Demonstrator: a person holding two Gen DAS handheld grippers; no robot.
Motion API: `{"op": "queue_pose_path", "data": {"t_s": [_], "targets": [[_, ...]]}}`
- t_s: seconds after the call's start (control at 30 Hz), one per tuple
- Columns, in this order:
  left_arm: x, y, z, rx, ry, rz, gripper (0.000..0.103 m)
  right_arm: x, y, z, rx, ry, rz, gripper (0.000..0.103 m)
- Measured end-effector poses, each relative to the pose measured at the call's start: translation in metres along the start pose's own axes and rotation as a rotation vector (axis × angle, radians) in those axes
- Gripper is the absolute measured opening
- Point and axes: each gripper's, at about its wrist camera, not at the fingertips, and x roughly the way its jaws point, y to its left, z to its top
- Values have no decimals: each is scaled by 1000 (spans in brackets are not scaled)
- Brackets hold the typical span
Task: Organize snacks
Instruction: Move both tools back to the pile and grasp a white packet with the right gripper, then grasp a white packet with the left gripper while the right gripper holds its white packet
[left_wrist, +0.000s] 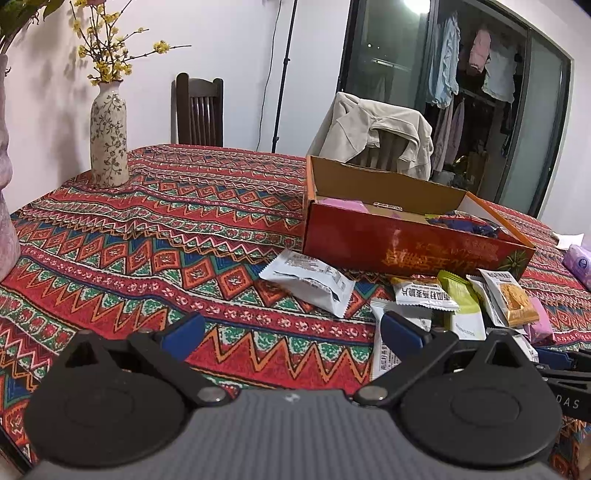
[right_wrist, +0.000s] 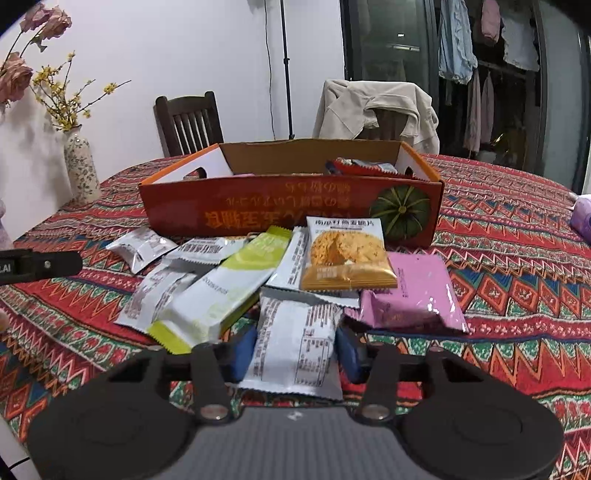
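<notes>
While the right gripper (right_wrist: 295, 350) closes its blue pads on the sides of a white snack packet (right_wrist: 295, 343) printed with a nutrition table, the left gripper (left_wrist: 291, 332) hangs wide open over bare patterned cloth with nothing between its fingers. No earlier view shows whether the right pads press firmly, but they sit against the packet's edges. Beyond it, loose snacks lie heaped on the surface (right_wrist: 517, 280): a lime-green bar wrapper (right_wrist: 221, 295), an oat-crisp packet with an orange band (right_wrist: 345, 254) and a pink packet (right_wrist: 417, 291), with a lone silver-white packet (right_wrist: 142, 247) off to the left. Just behind the heap stands an open orange cardboard box (right_wrist: 288, 210) bearing a pumpkin picture, already holding several wrapped items. A floral vase (left_wrist: 109, 133) stands near the wall.
</notes>
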Motion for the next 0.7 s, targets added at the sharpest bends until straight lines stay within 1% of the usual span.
{"op": "queue_pose_path", "data": {"t_s": [0.2, 0.5, 0.7], "targets": [[2, -6, -1, 7, 10, -6, 103, -9, -2, -2, -3, -31, 5, 40], [15, -27, 3, 45, 31, -21, 103, -33, -7, 4, -21, -129, -3, 40], [35, -49, 4, 79, 70, -31, 103, -34, -19, 8, -8, -155, -26, 40]]}}
